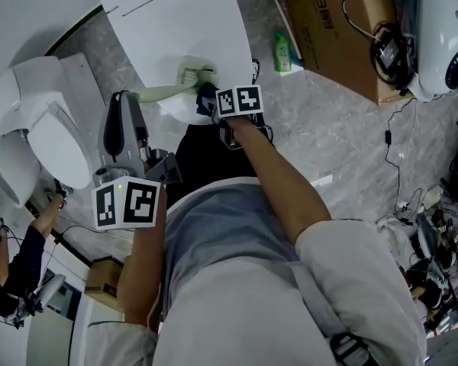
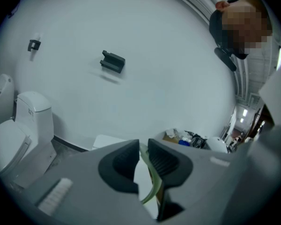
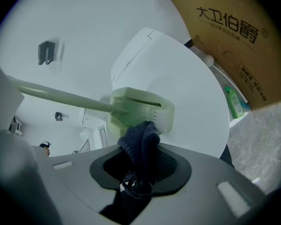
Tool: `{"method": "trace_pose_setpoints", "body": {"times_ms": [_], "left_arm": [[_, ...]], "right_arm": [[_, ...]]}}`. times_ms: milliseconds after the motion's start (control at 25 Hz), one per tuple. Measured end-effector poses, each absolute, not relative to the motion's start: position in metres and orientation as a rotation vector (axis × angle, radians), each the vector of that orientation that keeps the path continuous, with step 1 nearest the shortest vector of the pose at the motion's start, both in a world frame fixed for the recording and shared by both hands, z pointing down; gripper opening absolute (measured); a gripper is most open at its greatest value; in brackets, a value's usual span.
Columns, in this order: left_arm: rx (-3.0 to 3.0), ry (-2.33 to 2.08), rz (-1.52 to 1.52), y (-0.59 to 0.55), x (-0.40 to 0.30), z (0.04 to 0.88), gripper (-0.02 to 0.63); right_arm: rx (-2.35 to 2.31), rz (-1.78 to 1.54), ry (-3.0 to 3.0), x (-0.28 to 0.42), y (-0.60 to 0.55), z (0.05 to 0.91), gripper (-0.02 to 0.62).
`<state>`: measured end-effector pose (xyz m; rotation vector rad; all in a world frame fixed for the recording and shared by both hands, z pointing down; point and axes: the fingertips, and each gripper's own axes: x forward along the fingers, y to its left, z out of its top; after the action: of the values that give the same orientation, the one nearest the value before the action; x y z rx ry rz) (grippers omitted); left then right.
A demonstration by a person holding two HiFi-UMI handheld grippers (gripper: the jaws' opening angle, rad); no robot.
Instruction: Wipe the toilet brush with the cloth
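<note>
The toilet brush is pale green, and its head (image 1: pixel 194 73) hovers over a white toilet tank lid (image 1: pixel 175 14). Its handle (image 1: pixel 156 92) runs left into my left gripper (image 1: pixel 130 101), which is shut on it; the handle (image 2: pixel 150 179) shows as a green strip between the jaws of my left gripper (image 2: pixel 144 146). A dark blue cloth (image 1: pixel 208 99) is pinched in my right gripper (image 1: pixel 215 105) and touches the brush head's near edge. In the right gripper view the cloth (image 3: pixel 139 142) rises from the right gripper (image 3: pixel 139 159) against the brush head (image 3: pixel 140 108).
A white toilet (image 1: pixel 42 124) stands at the left. A cardboard box (image 1: pixel 336 21), a green bottle (image 1: pixel 282 52), a white appliance (image 1: pixel 443 36) and cables lie to the right on the marbled floor. Another person (image 1: pixel 15 265) is at the lower left.
</note>
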<state>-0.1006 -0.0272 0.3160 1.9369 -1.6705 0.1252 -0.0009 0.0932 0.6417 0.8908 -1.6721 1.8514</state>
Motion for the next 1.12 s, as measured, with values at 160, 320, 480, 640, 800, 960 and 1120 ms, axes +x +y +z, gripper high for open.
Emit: {"method": "trace_pose_setpoints", "body": {"times_ms": [160, 320, 480, 640, 800, 960, 1120], "left_arm": [[1.931, -1.671, 0.119, -0.027, -0.101, 0.317, 0.0], [1.926, -1.677, 0.12, -0.029, -0.102, 0.316, 0.0], [1.916, -1.685, 0.124, -0.031, -0.103, 0.318, 0.0], [1.909, -1.696, 0.134, -0.035, -0.105, 0.319, 0.0], [1.898, -1.703, 0.144, -0.039, -0.104, 0.321, 0.0], [1.891, -1.706, 0.15, -0.043, -0.102, 0.321, 0.0], [1.883, -1.716, 0.142, -0.044, -0.1, 0.319, 0.0]], "right_arm": [[0.813, 1.763, -1.695, 0.001, 0.087, 0.64, 0.1], [0.678, 1.659, -1.708, 0.001, 0.08, 0.644, 0.101], [0.545, 1.607, -1.707, 0.005, 0.071, 0.648, 0.101], [0.528, 1.613, -1.716, 0.01, 0.05, 0.646, 0.101], [0.55, 1.635, -1.714, 0.02, 0.033, 0.644, 0.101], [0.638, 1.697, -1.736, 0.028, 0.018, 0.635, 0.101], [0.66, 1.726, -1.739, 0.023, 0.023, 0.629, 0.103]]}}
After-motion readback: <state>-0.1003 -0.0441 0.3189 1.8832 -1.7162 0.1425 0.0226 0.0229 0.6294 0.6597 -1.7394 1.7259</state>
